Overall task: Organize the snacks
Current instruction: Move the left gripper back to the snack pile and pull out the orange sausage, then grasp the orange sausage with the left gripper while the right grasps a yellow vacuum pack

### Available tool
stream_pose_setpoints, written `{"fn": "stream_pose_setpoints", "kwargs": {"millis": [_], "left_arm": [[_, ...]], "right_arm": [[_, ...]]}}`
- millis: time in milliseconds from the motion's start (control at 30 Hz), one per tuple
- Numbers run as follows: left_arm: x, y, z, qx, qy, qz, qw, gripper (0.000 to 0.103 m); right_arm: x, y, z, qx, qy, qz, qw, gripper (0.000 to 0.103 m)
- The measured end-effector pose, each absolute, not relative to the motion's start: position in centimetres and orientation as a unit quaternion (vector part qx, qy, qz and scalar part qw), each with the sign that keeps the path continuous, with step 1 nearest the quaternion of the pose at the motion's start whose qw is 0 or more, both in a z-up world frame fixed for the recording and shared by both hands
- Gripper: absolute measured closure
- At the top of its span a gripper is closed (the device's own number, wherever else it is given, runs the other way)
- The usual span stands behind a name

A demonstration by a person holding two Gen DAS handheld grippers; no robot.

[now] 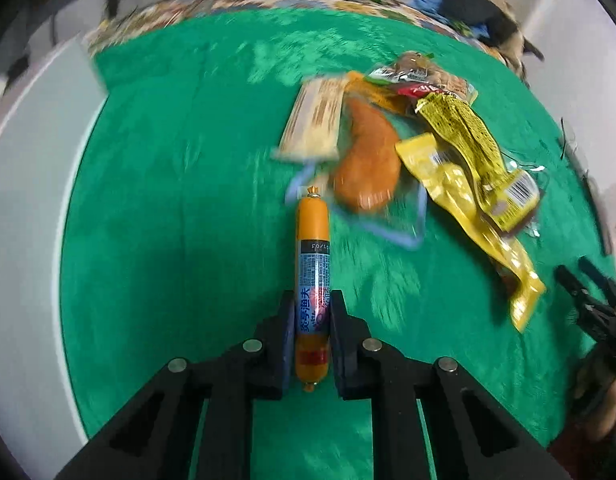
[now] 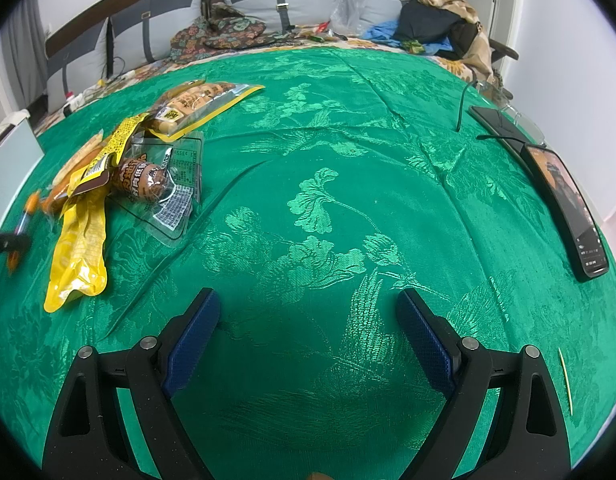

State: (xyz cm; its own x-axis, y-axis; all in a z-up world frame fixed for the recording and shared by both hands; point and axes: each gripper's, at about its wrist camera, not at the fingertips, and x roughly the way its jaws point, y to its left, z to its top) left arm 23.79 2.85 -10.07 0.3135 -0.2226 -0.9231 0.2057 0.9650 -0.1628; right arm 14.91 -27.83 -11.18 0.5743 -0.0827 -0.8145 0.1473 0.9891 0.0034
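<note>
Right now the left gripper (image 1: 312, 320) is pinching an orange sausage stick (image 1: 312, 280), its pads pressing both sides of the blue label while the stick is pointing away over the green cloth (image 1: 167, 200). Just beyond its far tip the snack pile (image 1: 408, 148) is lying: a beige bar, an orange pouch and yellow packets, overlapping. The right gripper (image 2: 308, 336) is hanging spread wide over bare cloth, gripping nothing. A phone (image 2: 564, 208) is resting near the cloth's right edge.

glossy plastic sausage wrapper (image 1: 312, 276), woven green cloth (image 2: 332, 208)
</note>
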Motion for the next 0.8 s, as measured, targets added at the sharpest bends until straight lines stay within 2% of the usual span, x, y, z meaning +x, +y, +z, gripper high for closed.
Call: {"fn": "stream_pose_setpoints", "kwargs": {"millis": [200, 267, 300, 333, 367, 400, 433, 600, 733, 800], "left_arm": [[18.2, 4.2, -10.1, -0.049, 0.573, -0.106, 0.811, 0.088], [17.4, 4.2, -10.2, -0.045, 0.555, -0.096, 0.825, 0.084], [17.2, 4.3, -10.2, -0.05, 0.547, -0.097, 0.83, 0.08], [17.1, 4.4, -10.2, -0.06, 0.537, -0.103, 0.835, 0.066], [17.1, 4.4, -10.3, -0.067, 0.525, -0.108, 0.841, 0.047], [17.2, 4.4, -10.4, -0.064, 0.517, -0.105, 0.847, 0.037], [17.1, 4.4, -10.6, -0.048, 0.509, -0.086, 0.855, 0.023], [16.3, 3.5, -11.5, 0.031, 0.476, -0.054, 0.878, 0.017], [16.4, 5.1, -11.9, 0.011, 0.472, -0.036, 0.881, 0.0], [16.5, 5.4, -12.0, 0.01, 0.467, -0.035, 0.883, 0.0]], "right_arm": [[14.9, -27.8, -11.2, 0.035, 0.457, -0.065, 0.887, 0.011], [14.9, -27.8, -11.2, 0.036, 0.457, -0.065, 0.887, 0.011], [14.9, -27.8, -11.2, 0.035, 0.457, -0.065, 0.887, 0.011], [14.9, -27.8, -11.2, 0.036, 0.457, -0.065, 0.887, 0.011], [14.9, -27.8, -11.2, 0.036, 0.457, -0.065, 0.887, 0.011], [14.9, -27.8, -11.2, 0.036, 0.457, -0.065, 0.887, 0.011], [14.9, -27.8, -11.2, 0.035, 0.457, -0.065, 0.887, 0.011], [14.9, -27.8, -11.2, 0.035, 0.457, -0.065, 0.886, 0.01], [15.0, -27.9, -11.2, 0.035, 0.457, -0.063, 0.886, 0.01], [15.0, -27.9, -11.2, 0.035, 0.457, -0.063, 0.886, 0.01]]}}
